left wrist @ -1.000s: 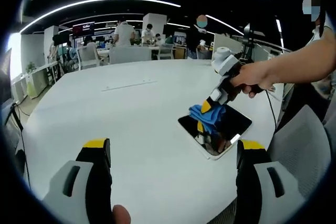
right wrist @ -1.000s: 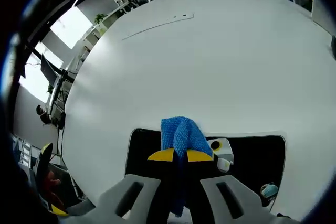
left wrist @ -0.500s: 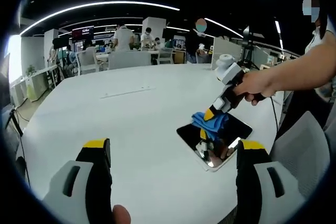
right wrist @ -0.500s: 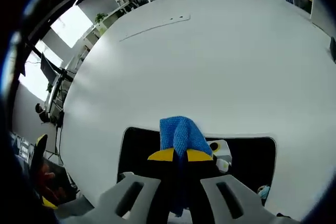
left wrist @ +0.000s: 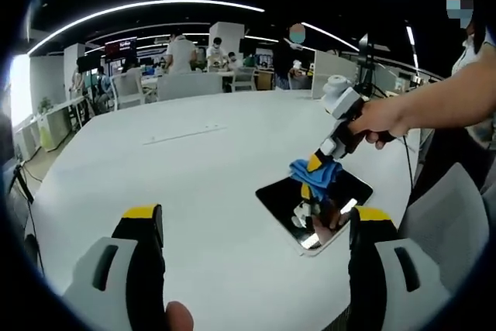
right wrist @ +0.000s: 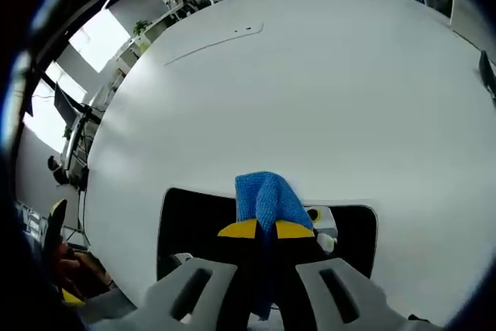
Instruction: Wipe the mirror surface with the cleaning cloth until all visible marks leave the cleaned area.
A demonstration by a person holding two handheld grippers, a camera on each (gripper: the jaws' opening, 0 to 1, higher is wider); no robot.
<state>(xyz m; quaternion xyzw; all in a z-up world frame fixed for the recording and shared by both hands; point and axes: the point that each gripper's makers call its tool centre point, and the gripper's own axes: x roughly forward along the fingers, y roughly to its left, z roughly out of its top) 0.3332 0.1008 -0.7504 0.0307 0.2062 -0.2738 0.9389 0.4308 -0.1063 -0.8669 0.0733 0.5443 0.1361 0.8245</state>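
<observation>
1. My left tool (left wrist: 252, 226) hangs spread and empty over the bench (left wrist: 186, 176), well apart from the mirror (left wrist: 314, 203). With nothing bracing the mirror, I judge a firm stroke could slide it.
2. The mirror lies flat near the bench's right edge; a push that way could send it off.
3. My right tool (right wrist: 266, 230) pinches the cloth (right wrist: 267, 199), pressed to the glass. If the fold slips, the tool tips could scrape the surface, and I cannot tell what marks remain.
</observation>
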